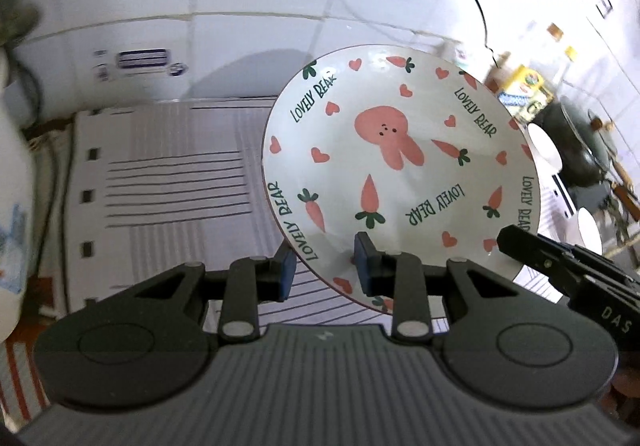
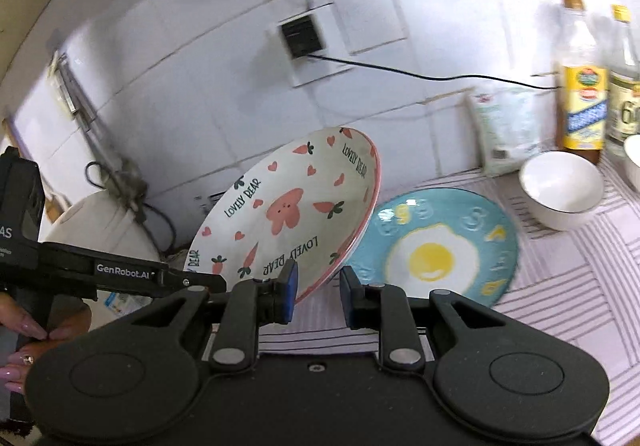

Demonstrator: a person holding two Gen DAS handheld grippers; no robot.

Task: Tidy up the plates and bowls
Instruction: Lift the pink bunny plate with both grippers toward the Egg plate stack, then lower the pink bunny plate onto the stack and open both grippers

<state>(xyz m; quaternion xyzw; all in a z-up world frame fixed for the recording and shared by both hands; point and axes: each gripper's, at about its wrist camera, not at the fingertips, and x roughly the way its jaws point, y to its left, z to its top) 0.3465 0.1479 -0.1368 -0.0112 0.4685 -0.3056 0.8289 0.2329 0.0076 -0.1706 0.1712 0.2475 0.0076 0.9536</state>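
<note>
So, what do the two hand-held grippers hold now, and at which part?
Both hold the rabbit plate by its near rim: the left hand-held gripper at one spot, the right hand-held gripper at another. The plate is tilted.

White glazed wall tiles (image 2: 224,58) with grey grout lines back the surface (image 2: 568,282), which carries a cloth of white and grey stripes. A wall socket (image 2: 302,36) holds a black plug; a black cable (image 2: 420,76) runs right. Lighting is bright.
</note>
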